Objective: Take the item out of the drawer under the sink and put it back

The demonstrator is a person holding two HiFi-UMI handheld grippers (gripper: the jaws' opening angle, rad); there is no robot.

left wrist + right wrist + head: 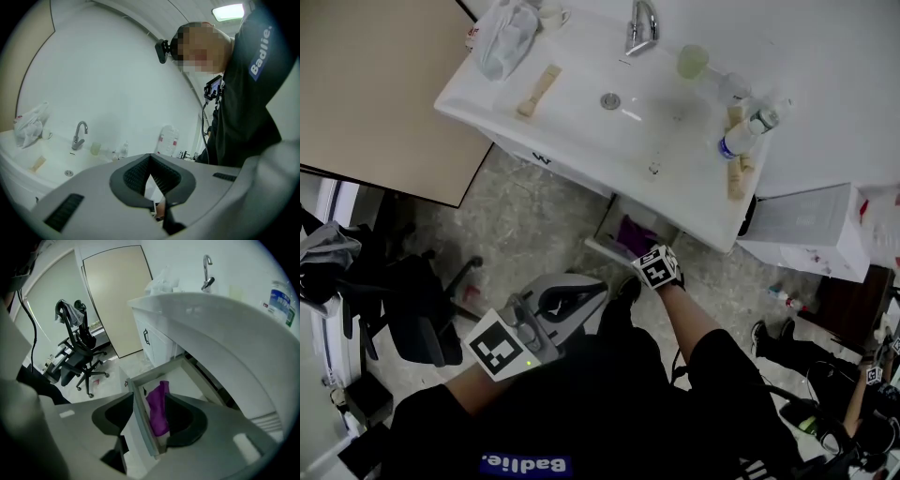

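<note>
The right gripper (149, 401) held its fingers wide open astride the front edge of the pulled-out white drawer (143, 430) under the white sink (201, 324), placed to take the crumpled purple cloth (158, 413) lying inside, while the left gripper (150, 161), fingers closed on seemingly nothing, hung clear.

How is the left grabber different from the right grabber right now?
The left gripper has fingers that meet at the tips; the right gripper has fingers that stand wide apart. The left gripper points about level toward the sink; the right gripper tilts down over the open drawer, where the purple item lies. Both are grey and hold nothing.
</note>
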